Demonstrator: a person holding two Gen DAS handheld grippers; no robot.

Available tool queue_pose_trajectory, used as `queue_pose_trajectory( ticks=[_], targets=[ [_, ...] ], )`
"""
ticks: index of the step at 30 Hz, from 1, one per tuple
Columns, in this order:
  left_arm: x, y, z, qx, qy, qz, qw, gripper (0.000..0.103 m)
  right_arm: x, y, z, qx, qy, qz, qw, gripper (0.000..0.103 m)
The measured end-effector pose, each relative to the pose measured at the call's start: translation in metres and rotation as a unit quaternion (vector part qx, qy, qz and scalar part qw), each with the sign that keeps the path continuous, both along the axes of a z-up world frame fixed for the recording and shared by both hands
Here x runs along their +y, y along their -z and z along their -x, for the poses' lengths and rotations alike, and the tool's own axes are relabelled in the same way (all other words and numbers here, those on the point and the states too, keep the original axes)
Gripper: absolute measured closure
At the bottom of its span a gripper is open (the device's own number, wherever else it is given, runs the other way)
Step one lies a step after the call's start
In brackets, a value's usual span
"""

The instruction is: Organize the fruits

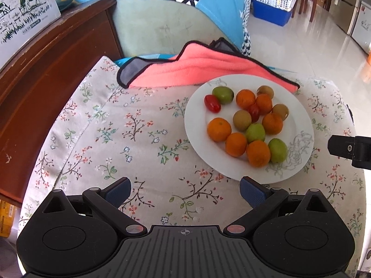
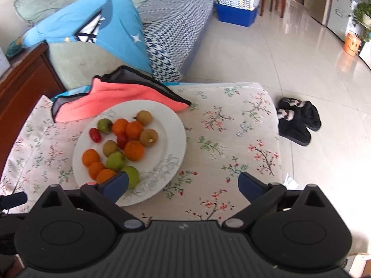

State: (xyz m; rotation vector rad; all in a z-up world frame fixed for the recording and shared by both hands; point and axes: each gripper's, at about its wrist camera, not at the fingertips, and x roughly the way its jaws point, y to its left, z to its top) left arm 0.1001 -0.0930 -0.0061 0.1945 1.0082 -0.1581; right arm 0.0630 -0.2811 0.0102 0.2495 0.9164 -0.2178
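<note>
A white plate (image 1: 199,106) (image 2: 171,125) lies on the floral cloth and holds several fruits: oranges (image 1: 219,129) (image 2: 134,150), green fruits (image 1: 223,95) (image 2: 115,161), brown kiwis (image 1: 242,120) (image 2: 148,137) and two red cherry tomatoes (image 1: 212,103) (image 2: 95,135). My left gripper (image 1: 185,188) is open over the cloth, near the plate's front edge, with nothing between its fingers. My right gripper (image 2: 183,184) is open wide at the plate's near right rim; its left finger (image 2: 116,184) covers part of a green fruit and nothing is held. A black part of the right gripper (image 1: 350,149) shows at the right edge of the left wrist view.
A coral towel with black trim (image 1: 199,69) (image 2: 120,97) lies behind the plate. A brown wooden cabinet (image 1: 46,74) stands on the left. Black slippers (image 2: 298,120) sit on the tiled floor to the right. A sofa with a blue garment (image 2: 104,25) is behind.
</note>
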Motion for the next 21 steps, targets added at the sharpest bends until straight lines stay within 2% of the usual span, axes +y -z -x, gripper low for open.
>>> queue_pose_trajectory(
  ticks=[6, 21],
  targets=[
    [-0.001, 0.000, -0.002, 0.000, -0.003, 0.000, 1.0000, 0.002, -0.003, 0.006, -0.002, 0.017, 0.007, -0.002, 1.000, 0.002],
    [0.000, -0.001, -0.012, -0.002, -0.018, -0.005, 0.9998, 0.002, 0.006, 0.011, -0.007, 0.033, -0.010, 0.029, 0.999, 0.001]
  ],
)
